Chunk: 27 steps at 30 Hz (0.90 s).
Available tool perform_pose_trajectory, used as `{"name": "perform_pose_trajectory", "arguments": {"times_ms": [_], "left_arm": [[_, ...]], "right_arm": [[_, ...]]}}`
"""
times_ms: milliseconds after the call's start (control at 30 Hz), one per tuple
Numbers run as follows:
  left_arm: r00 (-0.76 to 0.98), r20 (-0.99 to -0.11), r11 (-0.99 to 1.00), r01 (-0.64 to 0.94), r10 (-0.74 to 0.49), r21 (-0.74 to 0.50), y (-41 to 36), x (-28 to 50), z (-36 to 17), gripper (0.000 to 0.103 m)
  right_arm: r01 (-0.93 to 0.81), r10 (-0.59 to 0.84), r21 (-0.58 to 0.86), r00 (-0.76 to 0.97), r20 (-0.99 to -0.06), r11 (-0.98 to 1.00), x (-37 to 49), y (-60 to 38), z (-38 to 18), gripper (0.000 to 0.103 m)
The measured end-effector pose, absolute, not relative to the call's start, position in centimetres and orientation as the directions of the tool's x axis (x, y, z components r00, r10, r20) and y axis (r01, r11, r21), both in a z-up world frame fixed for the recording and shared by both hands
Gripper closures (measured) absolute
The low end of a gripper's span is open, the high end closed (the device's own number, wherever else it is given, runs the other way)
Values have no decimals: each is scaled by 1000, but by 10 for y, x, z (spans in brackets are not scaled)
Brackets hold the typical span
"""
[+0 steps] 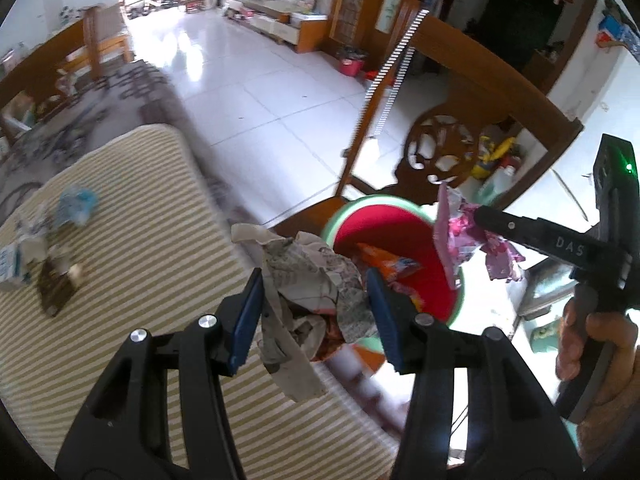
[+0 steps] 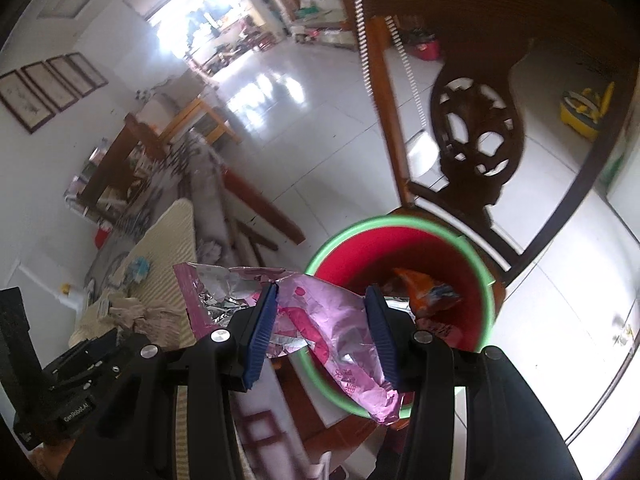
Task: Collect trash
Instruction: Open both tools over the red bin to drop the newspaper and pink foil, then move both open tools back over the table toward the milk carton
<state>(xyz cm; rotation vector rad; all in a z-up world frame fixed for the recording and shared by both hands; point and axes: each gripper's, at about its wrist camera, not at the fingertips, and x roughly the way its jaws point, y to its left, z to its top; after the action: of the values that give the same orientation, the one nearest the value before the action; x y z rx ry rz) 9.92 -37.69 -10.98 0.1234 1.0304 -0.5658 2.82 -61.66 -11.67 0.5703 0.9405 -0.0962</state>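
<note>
The left hand-held gripper pinches a crumpled newspaper wad between its blue pads, above the striped desk's edge; the right hand-held gripper pinches a pink foil wrapper over the rim of the red bin, which holds an orange packet; more scraps lie on the desk; behind the bin stands a carved wooden chair.
</note>
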Motion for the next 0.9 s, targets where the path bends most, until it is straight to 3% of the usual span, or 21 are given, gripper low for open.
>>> {"name": "perform_pose_trajectory", "arguments": {"times_ms": [300, 467, 533, 600, 900], "left_arm": [[336, -843, 790, 593, -421, -158, -438, 100, -117, 52], [328, -839, 779, 605, -433, -166, -446, 102, -118, 39], [336, -837, 781, 603, -432, -162, -445, 103, -118, 23], [348, -830, 783, 602, -436, -159, -443, 103, -116, 21], [374, -817, 792, 590, -440, -157, -431, 105, -107, 19]], "right_arm": [[392, 118, 422, 603, -789, 817, 24, -650, -118, 57], [400, 105, 420, 609, -786, 815, 26, -656, -117, 56], [412, 102, 421, 607, -788, 808, 27, -658, -118, 52], [422, 100, 429, 609, -786, 799, 27, -659, -120, 33], [427, 94, 421, 603, -792, 801, 31, -653, -120, 33]]}}
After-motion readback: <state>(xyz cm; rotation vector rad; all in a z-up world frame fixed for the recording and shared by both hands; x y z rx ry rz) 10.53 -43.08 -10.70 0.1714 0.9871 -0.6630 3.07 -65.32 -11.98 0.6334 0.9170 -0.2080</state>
